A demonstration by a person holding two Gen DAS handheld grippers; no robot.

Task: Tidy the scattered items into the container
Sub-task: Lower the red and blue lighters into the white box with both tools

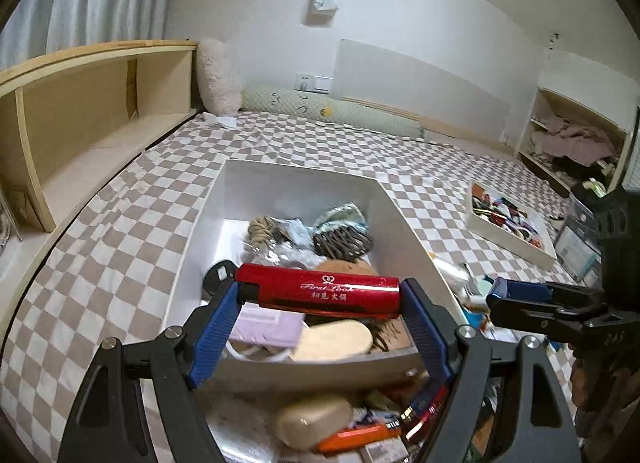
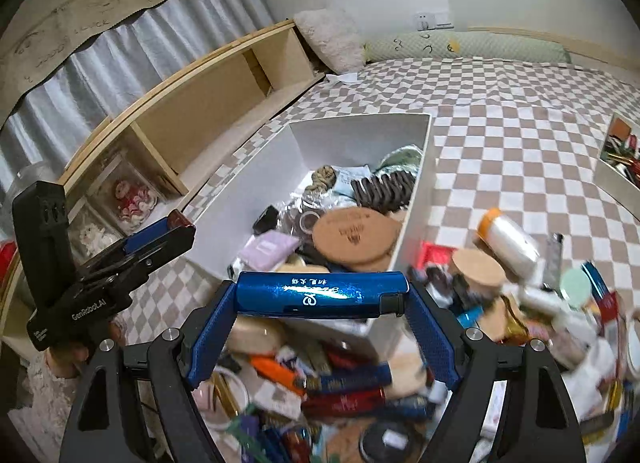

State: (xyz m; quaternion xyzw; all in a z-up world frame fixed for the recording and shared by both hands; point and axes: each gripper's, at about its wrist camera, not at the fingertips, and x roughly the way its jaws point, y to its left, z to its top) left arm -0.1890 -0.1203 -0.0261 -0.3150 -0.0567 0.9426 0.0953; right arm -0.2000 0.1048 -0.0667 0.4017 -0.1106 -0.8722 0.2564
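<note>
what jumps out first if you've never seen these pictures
Two glossy lighters held crosswise: a red lighter clamped in the left hand-held gripper, a blue lighter in the right hand-held gripper. Just beyond them a white box on the checkered bedsheet is already half full. A messy pile of small items lies at its near right.

Left gripper (image 1: 320, 295): black frame, silver screws, ribbed blue fingers (image 1: 214, 327). Right gripper (image 2: 322, 295): identical. White "GenRobot.AI" lettering marks the left housing.

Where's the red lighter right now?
Left wrist view, centre: red lighter clamped lengthwise by the left gripper, over the near end of the white box.
</note>
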